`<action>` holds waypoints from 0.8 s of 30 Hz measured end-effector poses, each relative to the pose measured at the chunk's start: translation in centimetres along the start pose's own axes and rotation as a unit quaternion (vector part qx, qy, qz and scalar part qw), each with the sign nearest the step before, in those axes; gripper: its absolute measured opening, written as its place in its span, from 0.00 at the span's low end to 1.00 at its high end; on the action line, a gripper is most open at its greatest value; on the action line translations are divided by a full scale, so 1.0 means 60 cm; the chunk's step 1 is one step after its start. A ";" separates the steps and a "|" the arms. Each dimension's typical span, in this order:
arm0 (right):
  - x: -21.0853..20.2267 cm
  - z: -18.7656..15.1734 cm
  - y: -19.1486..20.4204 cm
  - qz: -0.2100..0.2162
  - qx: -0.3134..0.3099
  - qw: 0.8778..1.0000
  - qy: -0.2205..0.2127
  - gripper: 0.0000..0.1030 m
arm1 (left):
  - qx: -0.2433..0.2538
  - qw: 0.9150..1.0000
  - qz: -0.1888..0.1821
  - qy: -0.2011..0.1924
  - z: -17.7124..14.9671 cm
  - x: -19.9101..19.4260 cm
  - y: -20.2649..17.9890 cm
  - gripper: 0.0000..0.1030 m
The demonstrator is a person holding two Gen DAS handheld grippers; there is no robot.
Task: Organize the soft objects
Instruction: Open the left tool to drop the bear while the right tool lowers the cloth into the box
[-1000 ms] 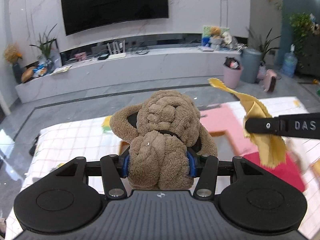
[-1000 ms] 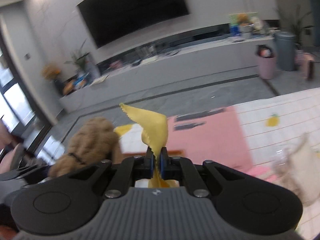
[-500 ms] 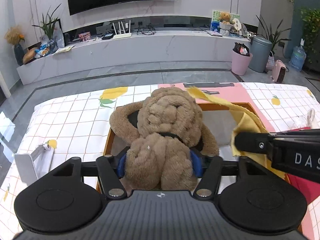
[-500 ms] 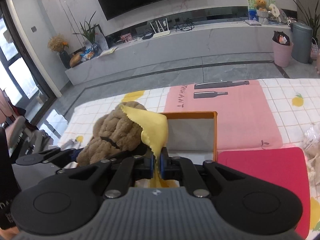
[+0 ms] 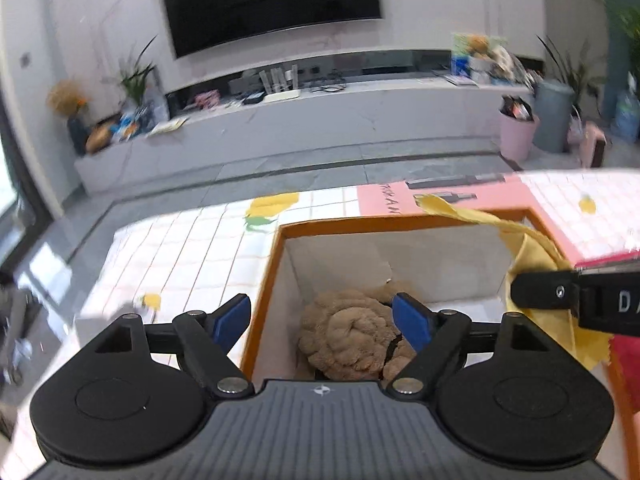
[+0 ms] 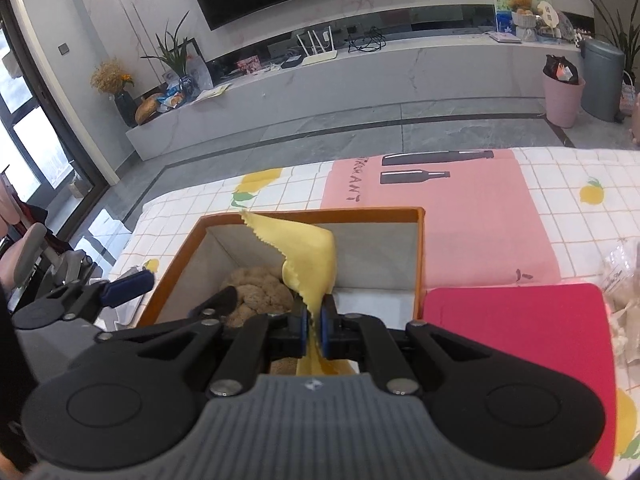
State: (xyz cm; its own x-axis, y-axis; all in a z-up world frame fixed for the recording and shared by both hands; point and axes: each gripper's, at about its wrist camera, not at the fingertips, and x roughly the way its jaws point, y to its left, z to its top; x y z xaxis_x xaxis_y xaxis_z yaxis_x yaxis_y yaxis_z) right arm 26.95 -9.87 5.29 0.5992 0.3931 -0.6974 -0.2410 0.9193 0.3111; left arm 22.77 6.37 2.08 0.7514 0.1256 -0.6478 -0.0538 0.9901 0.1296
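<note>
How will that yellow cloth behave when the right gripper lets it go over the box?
Probably limp: the yellow cloth folds and droops above the right gripper. It looks thin and light, so it may flutter rather than drop straight. It should settle harmlessly onto the plush toy in the orange box.

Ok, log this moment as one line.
left gripper: just opened, brown plush toy dropped in orange box | right gripper: shut on yellow cloth
</note>
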 end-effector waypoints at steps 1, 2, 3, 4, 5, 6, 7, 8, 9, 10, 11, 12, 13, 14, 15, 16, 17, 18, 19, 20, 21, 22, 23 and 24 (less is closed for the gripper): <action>-0.003 0.001 0.000 0.001 -0.002 1.000 0.000 0.04 | -0.016 1.000 0.001 0.001 0.000 -0.010 0.007 0.92; -0.005 0.003 0.000 0.001 -0.003 1.000 0.002 0.04 | -0.029 1.000 0.003 -0.001 -0.001 -0.019 0.015 0.92; -0.007 0.006 0.001 0.002 -0.006 1.000 0.004 0.04 | -0.047 0.999 0.013 -0.010 -0.002 -0.029 0.020 0.92; -0.009 0.008 0.003 0.000 -0.011 1.000 0.005 0.04 | -0.066 0.997 0.025 -0.015 -0.003 -0.036 0.022 0.92; -0.008 0.011 0.007 -0.008 -0.019 1.000 0.009 0.04 | -0.082 0.996 0.031 -0.020 -0.005 -0.043 0.024 0.92; -0.006 0.014 0.012 -0.018 -0.032 0.999 0.014 0.04 | -0.087 0.996 0.028 -0.022 -0.006 -0.048 0.024 0.92; -0.002 0.016 0.018 -0.030 -0.048 0.998 0.019 0.04 | -0.087 0.996 0.024 -0.024 -0.008 -0.052 0.024 0.92; 0.002 0.018 0.024 -0.041 -0.065 0.997 0.024 0.04 | -0.086 0.996 0.023 -0.026 -0.011 -0.054 0.025 0.92; 0.008 0.020 0.030 -0.049 -0.081 0.995 0.032 0.04 | -0.082 0.996 0.027 -0.025 -0.014 -0.055 0.025 0.92; 0.015 0.022 0.035 -0.054 -0.096 0.993 0.039 0.04 | -0.073 0.997 0.032 -0.023 -0.015 -0.054 0.025 0.92; 0.022 0.024 0.039 -0.058 -0.108 0.991 0.044 0.04 | -0.065 0.997 0.038 -0.023 -0.018 -0.053 0.025 0.92; 0.031 0.025 0.043 -0.063 -0.118 0.990 0.049 0.04 | -0.061 0.997 0.043 -0.024 -0.017 -0.051 0.023 0.92; 0.042 0.026 0.047 -0.068 -0.124 0.988 0.055 0.04 | -0.061 0.997 0.048 -0.025 -0.019 -0.049 0.023 0.92; 0.055 0.027 0.050 -0.073 -0.129 0.987 0.063 0.04 | -0.065 0.996 0.051 -0.024 -0.020 -0.045 0.024 0.92; 0.069 0.025 0.051 -0.080 -0.133 0.985 0.073 0.04 | -0.068 0.996 0.050 -0.024 -0.021 -0.042 0.024 0.92; 0.083 0.023 0.054 -0.089 -0.135 0.983 0.084 0.04 | -0.070 0.996 0.045 -0.023 -0.023 -0.038 0.025 0.92; 0.098 0.021 0.054 -0.099 -0.138 0.981 0.097 0.04 | -0.069 0.997 0.042 -0.017 -0.026 -0.033 0.025 0.91; 0.110 0.018 0.054 -0.108 -0.142 0.978 0.106 0.04 | -0.065 0.997 0.042 -0.012 -0.031 -0.030 0.025 0.91; 0.119 0.016 0.053 -0.115 -0.147 0.976 0.111 0.04 | -0.060 0.997 0.040 -0.010 -0.034 -0.027 0.026 0.92; 0.125 0.015 0.054 -0.121 -0.151 0.975 0.113 0.04 | -0.057 0.998 0.036 -0.007 -0.037 -0.023 0.027 0.92; 0.130 0.014 0.053 -0.124 -0.153 0.974 0.114 0.05 | -0.058 0.998 0.036 -0.003 -0.040 -0.020 0.028 0.91; 0.134 0.015 0.051 -0.127 -0.153 0.973 0.116 0.07 | -0.060 0.997 0.039 0.002 -0.040 -0.016 0.030 0.92; 0.136 0.016 0.050 -0.130 -0.149 0.973 0.116 0.07 | -0.064 0.997 0.044 0.004 -0.043 -0.015 0.033 0.92; 0.137 0.016 0.048 -0.130 -0.146 0.974 0.115 0.09 | -0.068 0.996 0.049 0.005 -0.043 -0.014 0.035 0.92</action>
State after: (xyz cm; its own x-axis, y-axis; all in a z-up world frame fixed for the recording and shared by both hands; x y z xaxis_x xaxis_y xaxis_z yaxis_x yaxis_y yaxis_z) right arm 31.90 -4.00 1.08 0.4895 0.1093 -0.8651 -0.3320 0.9407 -0.0690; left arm 20.31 8.51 0.95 0.7310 0.2226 -0.6450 -0.2160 0.9722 0.0907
